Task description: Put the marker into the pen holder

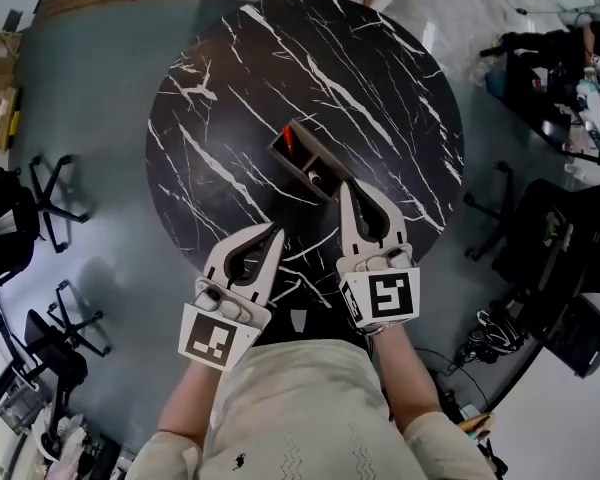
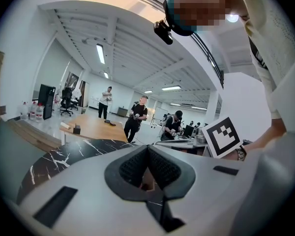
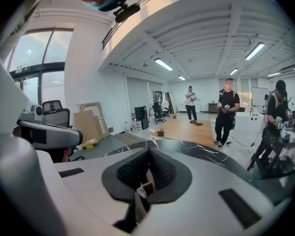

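Observation:
A dark brown pen holder [image 1: 307, 160] lies near the middle of the round black marble table [image 1: 220, 98]. A red marker [image 1: 288, 138] shows inside its far-left end. My right gripper [image 1: 343, 186] is shut and empty, its tips just short of the holder's near end. My left gripper [image 1: 276, 231] is also shut and empty. It sits lower left of the holder, over the table's near edge. In both gripper views the jaws meet at the tips, left gripper [image 2: 147, 147] and right gripper [image 3: 148, 150]. Only a sliver of brown shows through the gap below them.
Office chairs stand on the grey floor at left [image 1: 50, 193] and right [image 1: 500, 208] of the table. A cluttered desk [image 1: 570, 78] is at the far right. Several people [image 3: 227, 109] stand by a wooden table [image 2: 98, 124] in the background.

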A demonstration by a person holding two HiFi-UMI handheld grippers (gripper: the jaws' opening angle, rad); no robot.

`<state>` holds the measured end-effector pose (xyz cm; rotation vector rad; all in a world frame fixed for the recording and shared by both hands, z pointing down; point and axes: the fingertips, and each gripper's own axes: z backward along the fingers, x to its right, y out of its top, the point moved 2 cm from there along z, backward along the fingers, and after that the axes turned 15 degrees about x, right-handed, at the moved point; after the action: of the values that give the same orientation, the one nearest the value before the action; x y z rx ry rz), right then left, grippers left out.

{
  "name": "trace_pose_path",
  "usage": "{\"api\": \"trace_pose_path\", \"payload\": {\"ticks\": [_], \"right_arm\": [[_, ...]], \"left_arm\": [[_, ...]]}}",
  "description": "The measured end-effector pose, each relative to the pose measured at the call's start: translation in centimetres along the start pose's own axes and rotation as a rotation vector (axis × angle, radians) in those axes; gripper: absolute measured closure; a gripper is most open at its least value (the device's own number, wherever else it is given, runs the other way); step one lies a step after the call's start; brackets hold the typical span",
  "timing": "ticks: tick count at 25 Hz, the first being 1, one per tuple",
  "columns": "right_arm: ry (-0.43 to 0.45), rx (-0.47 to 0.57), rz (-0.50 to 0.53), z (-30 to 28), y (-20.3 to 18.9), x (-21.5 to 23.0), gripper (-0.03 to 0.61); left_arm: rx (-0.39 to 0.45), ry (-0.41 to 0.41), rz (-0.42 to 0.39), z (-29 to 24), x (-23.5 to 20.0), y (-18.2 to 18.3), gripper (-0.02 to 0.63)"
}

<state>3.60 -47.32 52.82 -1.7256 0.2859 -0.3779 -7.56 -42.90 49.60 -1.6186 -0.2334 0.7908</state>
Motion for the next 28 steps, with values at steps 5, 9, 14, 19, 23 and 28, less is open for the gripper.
{"api": "trace_pose_path", "payload": {"ticks": [5,9,14,19,23,28], "right_arm": [[0.038,0.006,-0.058,3.3,1.0,-1.0,0.562],[0.099,0.018,-0.047,5.9,2.4,-2.7,0.561],[0.16,0.037,-0.034,8.8,3.9,-4.4,0.563],[0.171,0.077,-0.03,11.9,5.6,-4.6,0.563],[0.157,0.112,-0.045,14.3,7.1,-4.0,0.563],[0.174,0.143,-0.017,16.8,8.6,-3.4,0.563]], "left_arm": [[0.028,0.005,-0.02,0.9,2.6,0.9,0.606],[0.059,0.017,-0.041,1.9,4.6,1.6,0.606],[0.091,0.007,-0.082,3.2,7.8,2.4,0.606],[0.145,0.005,-0.116,4.0,10.8,3.8,0.606],[0.174,0.016,-0.14,4.8,13.0,4.8,0.606],[0.219,0.043,-0.146,5.7,15.6,5.5,0.606]]}}
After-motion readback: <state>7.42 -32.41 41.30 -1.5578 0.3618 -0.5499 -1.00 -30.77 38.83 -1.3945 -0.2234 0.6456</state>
